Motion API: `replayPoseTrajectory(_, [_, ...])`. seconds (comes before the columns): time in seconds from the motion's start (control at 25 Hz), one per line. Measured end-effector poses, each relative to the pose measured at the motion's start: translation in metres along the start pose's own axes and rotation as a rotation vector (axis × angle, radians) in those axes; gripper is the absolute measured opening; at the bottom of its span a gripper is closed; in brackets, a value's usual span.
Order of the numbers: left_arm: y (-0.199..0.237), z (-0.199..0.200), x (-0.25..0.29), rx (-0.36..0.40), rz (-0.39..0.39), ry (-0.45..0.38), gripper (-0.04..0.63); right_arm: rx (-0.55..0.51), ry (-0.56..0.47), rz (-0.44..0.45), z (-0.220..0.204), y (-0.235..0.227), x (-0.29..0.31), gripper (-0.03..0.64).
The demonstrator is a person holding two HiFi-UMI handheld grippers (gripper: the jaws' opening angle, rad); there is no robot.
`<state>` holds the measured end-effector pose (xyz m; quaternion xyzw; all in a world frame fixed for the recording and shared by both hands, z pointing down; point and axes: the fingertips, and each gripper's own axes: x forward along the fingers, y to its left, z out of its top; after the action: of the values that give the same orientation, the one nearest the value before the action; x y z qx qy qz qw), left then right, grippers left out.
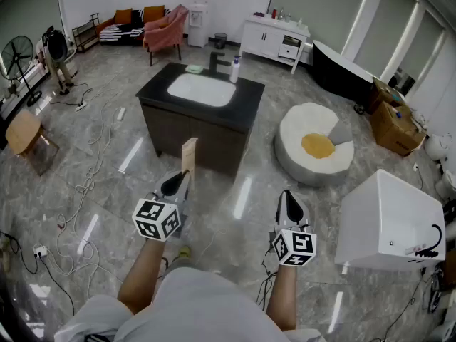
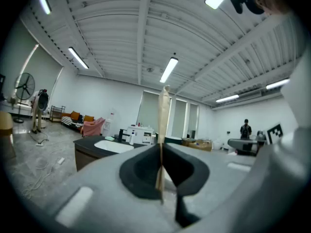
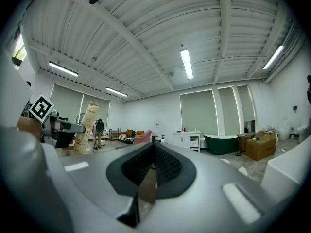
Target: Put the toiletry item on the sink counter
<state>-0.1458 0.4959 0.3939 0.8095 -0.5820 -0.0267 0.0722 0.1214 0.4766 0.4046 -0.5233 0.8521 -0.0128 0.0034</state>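
In the head view my left gripper (image 1: 176, 184) is shut on a flat tan paper packet (image 1: 189, 155), the toiletry item, which stands upright out of the jaws. The left gripper view shows the packet (image 2: 164, 115) edge-on, pinched between the closed pads of that gripper (image 2: 160, 152). The black sink counter (image 1: 246, 98) with its white basin (image 1: 201, 89) stands ahead across the floor, well beyond the grippers, and appears in the left gripper view as the counter (image 2: 92, 142). My right gripper (image 1: 288, 198) (image 3: 153, 149) is shut with nothing in it. From the right gripper view the packet (image 3: 87, 127) is at the left.
A faucet (image 1: 216, 61), a white bottle (image 1: 235, 68) and a green soap (image 1: 194, 68) sit on the counter's far side. A white pouf (image 1: 313, 144) and a white box (image 1: 388, 219) stand to the right. Cables (image 1: 85, 184) trail over the floor at left.
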Motion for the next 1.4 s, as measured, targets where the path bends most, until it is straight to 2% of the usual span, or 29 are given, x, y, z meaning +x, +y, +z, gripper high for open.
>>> replayPoseTrajectory(0.88, [-0.014, -0.011, 0.019, -0.003, 0.004, 0.022, 0.005, 0.013, -0.006, 0.006, -0.008, -0.020, 0.000, 0.005])
replayPoseTrajectory(1.16, [-0.023, -0.011, 0.046, 0.018, -0.007, 0.033, 0.005, 0.029, -0.009, 0.015, -0.012, -0.041, 0.011, 0.005])
replayPoseTrajectory(1.4, [-0.014, -0.013, 0.077, 0.017, -0.024, 0.041, 0.004, 0.016, -0.004, 0.004, -0.016, -0.053, 0.041, 0.005])
